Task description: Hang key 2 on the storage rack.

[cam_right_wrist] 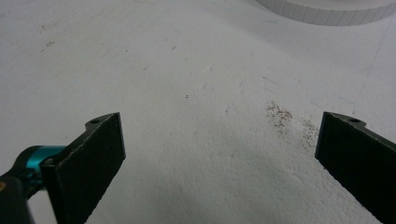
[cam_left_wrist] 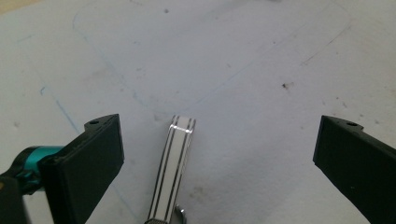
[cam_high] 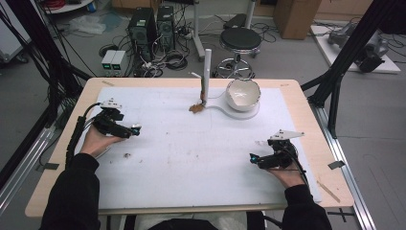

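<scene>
Claws sit wide apart on the counter, one at each side of the white mat. The left claw rests low near the left edge, held in the person's left hand, its jaws spread wide and holding nothing. In the left gripper view a white strip with thin dark lines lies flat on the mat between the jaws, nearer the left one but touching neither. The right claw rests near the right edge in the right hand, likewise released, with bare mat and a scatter of fine brown specks between its jaws.

Farther back, near the middle of the counter's far side, a white bowl sits tilted on a round white base. Just left of it a white stick stands upright, with a small brown clump at its foot. Both are well apart from either claw. A tiny brown crumb lies on the mat near the left hand. Beyond the counter, a black stool stands on the floor.
</scene>
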`<state>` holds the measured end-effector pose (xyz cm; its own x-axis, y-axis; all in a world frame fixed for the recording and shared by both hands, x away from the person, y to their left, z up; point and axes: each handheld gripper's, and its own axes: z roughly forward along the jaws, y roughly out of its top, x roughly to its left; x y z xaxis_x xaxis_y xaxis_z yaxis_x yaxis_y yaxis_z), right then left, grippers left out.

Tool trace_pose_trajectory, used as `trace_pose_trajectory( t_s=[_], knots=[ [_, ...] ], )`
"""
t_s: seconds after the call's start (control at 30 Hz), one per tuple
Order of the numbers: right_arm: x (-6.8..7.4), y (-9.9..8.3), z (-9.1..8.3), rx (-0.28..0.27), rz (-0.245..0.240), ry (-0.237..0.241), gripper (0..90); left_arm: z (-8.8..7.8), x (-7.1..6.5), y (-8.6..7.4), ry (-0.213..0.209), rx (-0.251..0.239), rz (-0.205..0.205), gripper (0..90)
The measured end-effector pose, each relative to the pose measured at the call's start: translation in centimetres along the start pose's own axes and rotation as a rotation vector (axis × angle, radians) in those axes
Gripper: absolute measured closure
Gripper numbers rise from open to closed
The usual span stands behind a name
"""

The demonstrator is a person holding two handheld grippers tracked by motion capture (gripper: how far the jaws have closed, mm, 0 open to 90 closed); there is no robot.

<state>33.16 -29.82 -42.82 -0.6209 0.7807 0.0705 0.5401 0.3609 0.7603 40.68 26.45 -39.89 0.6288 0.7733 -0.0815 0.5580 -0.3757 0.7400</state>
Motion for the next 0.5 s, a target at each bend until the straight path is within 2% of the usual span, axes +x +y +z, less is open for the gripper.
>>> trace_pose_trajectory(
  t_s=[0.17, 0.23, 0.43, 0.5],
  knots=[
    [0.0, 0.0, 0.0, 0.002, 0.0, 0.0, 0.7, 0.1, 0.8, -0.8, 0.009, 0.025, -0.023, 2.4],
    [0.0, 0.0, 0.0, 0.002, 0.001, -0.001, 0.7, 0.3, 1.1, -1.1, 0.0, 0.038, -0.033, 4.7],
    [0.0, 0.0, 0.0, 0.004, -0.001, -0.001, 0.7, 1.0, 1.9, -1.5, 0.008, 0.073, -0.046, 10.0],
    [0.0, 0.0, 0.0, 0.005, 0.004, -0.003, 0.7, 1.3, 1.9, -1.7, -0.004, 0.089, -0.049, 13.5]
  ],
)
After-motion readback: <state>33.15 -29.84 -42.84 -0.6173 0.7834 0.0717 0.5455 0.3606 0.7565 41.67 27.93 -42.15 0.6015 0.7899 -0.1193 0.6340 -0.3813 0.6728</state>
